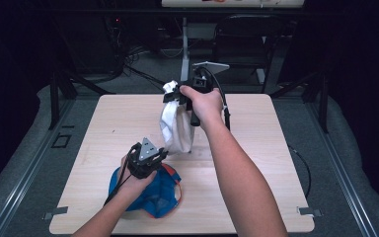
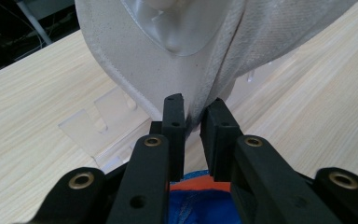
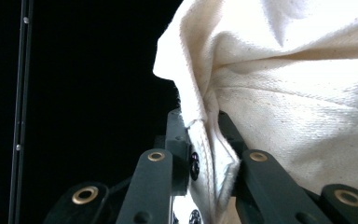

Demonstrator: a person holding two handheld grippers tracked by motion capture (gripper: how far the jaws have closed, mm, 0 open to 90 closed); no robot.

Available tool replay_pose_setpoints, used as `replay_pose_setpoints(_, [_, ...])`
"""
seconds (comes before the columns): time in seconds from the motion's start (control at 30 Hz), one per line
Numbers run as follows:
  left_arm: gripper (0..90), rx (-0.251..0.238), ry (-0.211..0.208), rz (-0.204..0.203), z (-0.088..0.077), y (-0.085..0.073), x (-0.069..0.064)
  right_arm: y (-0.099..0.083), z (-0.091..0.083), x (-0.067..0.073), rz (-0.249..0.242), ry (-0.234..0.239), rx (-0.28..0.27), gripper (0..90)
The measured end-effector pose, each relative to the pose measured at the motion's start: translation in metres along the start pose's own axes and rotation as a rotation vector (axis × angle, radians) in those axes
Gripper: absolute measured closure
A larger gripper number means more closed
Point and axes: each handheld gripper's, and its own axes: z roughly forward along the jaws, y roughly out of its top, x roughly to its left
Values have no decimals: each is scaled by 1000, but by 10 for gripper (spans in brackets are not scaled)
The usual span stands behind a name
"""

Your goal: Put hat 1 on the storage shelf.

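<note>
A white cloth item (image 1: 175,126) hangs upright over the wooden table (image 1: 256,148), with a clear plastic form (image 2: 177,28) showing inside it. My right gripper (image 1: 171,96) is shut on its bunched top; in the right gripper view the seam (image 3: 205,140) is pinched between the jaws (image 3: 203,121). My left gripper (image 1: 164,154) is at the cloth's lower left, and its jaws (image 2: 194,109) are shut on the bottom fold of the white cloth (image 2: 135,51). A blue cloth item with orange trim (image 1: 153,195) lies under my left hand.
A clear plastic stand (image 2: 98,121) rests on the table just behind the white cloth. Dark floor, cables and a chair frame (image 1: 246,39) lie beyond the table's far edge. Bare wood spreads to the right (image 1: 276,187) and far left.
</note>
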Motion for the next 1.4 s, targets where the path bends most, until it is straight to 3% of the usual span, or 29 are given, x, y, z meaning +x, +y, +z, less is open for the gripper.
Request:
replay_pose_setpoints(0.27, [830,-15,-11,-45,-3,-12,9,-5,0,-5,-11,-17,25,794])
replay_pose_setpoints(0.8, [839,-11,-50,-95,-3,-27,18,-15,-2,-39,-4,-50,43,731])
replay_pose_setpoints(1.0, [838,-16,-68,-129,-1,-33,22,-21,-2,-39,-40,-51,59,668])
replay_pose_setpoints(1.23, [842,51,-74,-115,5,-39,22,-25,-7,-41,-57,-51,37,619])
replay_pose_setpoints(1.4, [840,26,-71,-138,6,-40,22,-29,-19,-46,-74,-36,6,601])
